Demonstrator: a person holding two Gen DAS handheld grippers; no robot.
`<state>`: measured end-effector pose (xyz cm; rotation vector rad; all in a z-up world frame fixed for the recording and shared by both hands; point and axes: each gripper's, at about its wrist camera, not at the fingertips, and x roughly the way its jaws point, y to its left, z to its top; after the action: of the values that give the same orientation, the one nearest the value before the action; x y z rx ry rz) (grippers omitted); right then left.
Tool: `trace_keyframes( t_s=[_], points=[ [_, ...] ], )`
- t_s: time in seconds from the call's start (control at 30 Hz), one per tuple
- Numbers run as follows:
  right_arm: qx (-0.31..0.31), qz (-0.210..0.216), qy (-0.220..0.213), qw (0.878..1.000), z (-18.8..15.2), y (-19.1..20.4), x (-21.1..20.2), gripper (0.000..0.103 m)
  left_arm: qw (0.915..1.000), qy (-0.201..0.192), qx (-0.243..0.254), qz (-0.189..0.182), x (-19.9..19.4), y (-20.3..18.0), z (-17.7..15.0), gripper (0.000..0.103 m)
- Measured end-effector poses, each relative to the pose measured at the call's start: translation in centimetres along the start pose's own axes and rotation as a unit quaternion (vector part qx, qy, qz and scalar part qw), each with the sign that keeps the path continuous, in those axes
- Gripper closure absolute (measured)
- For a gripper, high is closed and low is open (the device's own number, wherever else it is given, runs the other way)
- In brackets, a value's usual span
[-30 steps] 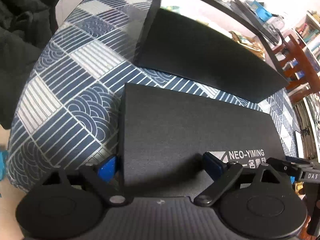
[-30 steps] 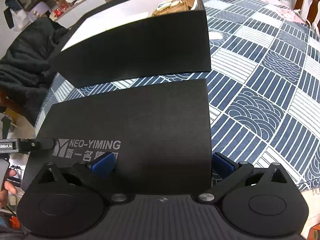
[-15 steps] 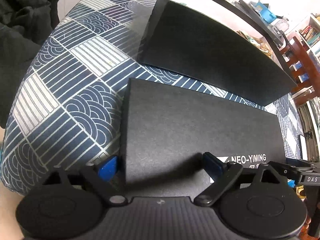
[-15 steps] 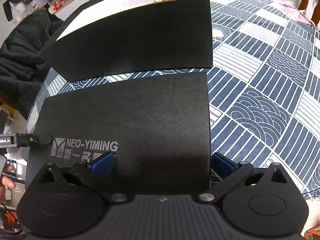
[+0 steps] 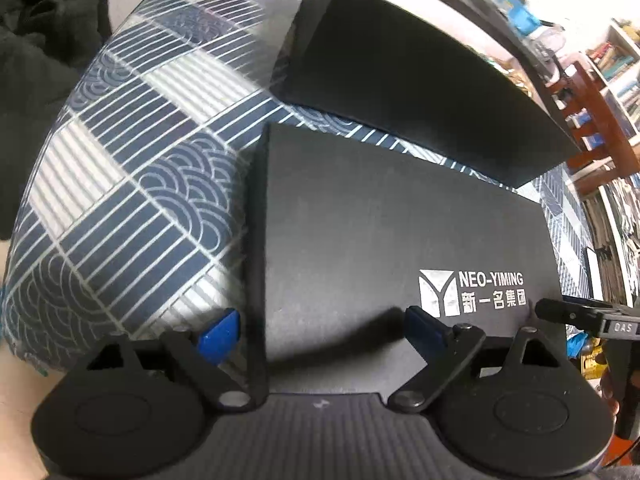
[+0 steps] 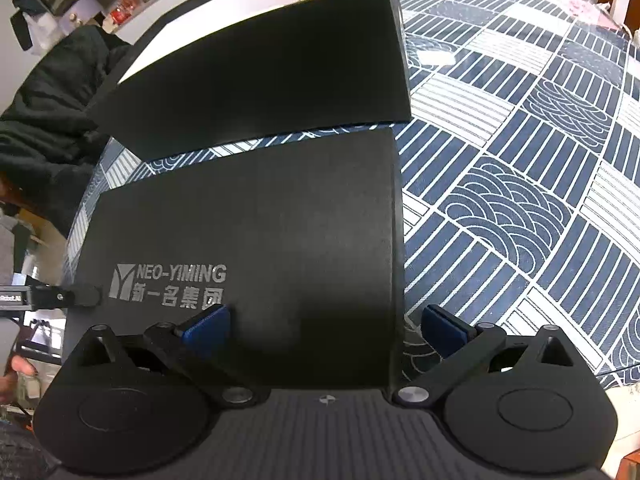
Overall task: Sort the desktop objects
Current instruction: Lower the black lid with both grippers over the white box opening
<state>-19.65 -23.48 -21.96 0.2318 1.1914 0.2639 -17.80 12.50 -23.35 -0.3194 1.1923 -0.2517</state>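
Straddling the lid (image 5: 384, 240) w/ left gripper (image 5: 320, 326) & right gripper (image 6: 326, 322), jaws wide, gripping nothing; we'd close evenly, then lift level onto box (image 6: 260, 64).

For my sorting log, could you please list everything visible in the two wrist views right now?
Box lid with NEO-YIMING logo: one, black, near edge of the table, each end between a gripper's fingers.
Open box: one, black with white inside, behind the lid, apart from it.
Tablecloth: one, navy and white wave-and-stripe pattern, covering the table.
Dark clothing: one heap, black, off the table's left side.
Wooden chair: one, reddish brown, off the table's right side.
Bookshelf: one, white, behind the chair.
Left gripper: one, black with blue pads, straddling the lid's left end.
Right gripper: one, same colours, straddling the lid's right end.
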Motion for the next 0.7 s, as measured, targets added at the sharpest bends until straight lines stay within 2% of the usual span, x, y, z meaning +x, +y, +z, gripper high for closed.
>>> trace_keyframes(
  t_s=[0.3, 0.7],
  points=[
    [-0.013, 0.008, -0.005, 1.000, 0.1, 0.8, 0.7, 0.000, 0.9996, -0.015, 0.023, 0.005, 0.7, -1.0, 0.5, 0.000],
    [-0.001, -0.005, 0.005, 1.000, 0.2, 1.6, 0.0, 0.000, 0.9997, 0.019, -0.007, 0.016, 0.4, -1.4, 0.9, 0.000]
  ],
)
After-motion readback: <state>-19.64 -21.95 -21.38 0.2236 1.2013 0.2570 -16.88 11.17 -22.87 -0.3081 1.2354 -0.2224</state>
